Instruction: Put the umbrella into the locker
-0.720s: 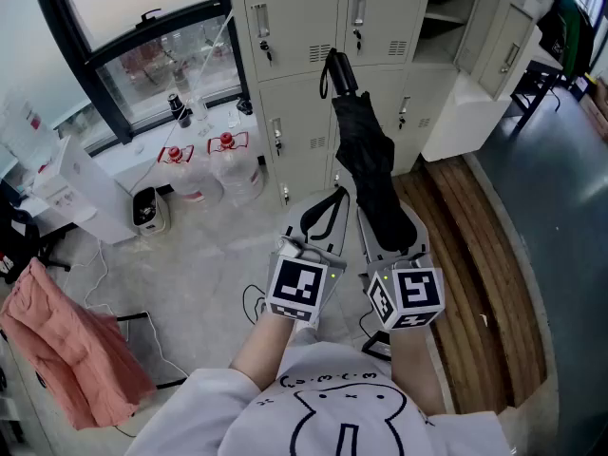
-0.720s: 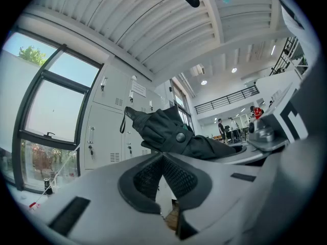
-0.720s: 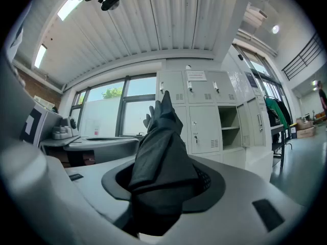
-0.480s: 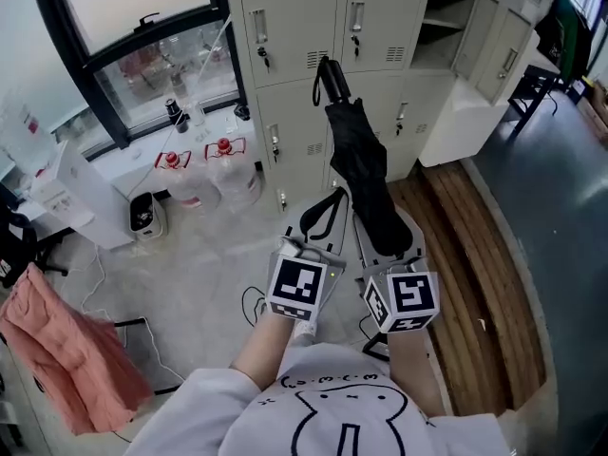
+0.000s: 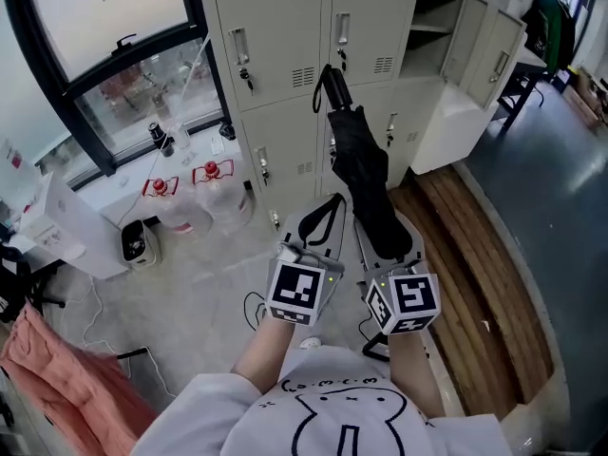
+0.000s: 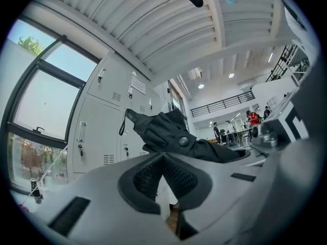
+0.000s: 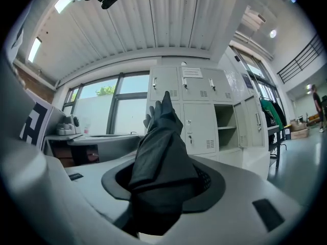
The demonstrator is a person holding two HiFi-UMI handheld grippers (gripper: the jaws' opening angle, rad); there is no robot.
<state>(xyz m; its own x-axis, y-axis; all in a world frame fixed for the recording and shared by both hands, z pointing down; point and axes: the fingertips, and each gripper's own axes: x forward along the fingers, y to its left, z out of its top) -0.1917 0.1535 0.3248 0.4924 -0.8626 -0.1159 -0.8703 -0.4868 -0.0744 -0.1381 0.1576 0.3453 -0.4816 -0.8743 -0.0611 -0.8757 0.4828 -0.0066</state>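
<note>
Head view | right claw (image 5: 388, 237) clenched on umbrella (image 5: 359, 150), its lower end hidden | left claw (image 5: 334, 201) closed, empty

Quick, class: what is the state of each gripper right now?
Left gripper: shut, nothing between its jaws.
Right gripper: shut on the black umbrella.

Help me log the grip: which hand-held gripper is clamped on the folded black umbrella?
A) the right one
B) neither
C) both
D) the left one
A: the right gripper view shows the right hand-held gripper with its jaws pressed on the umbrella, while the left hand-held gripper has its jaws together with nothing between them.
</note>
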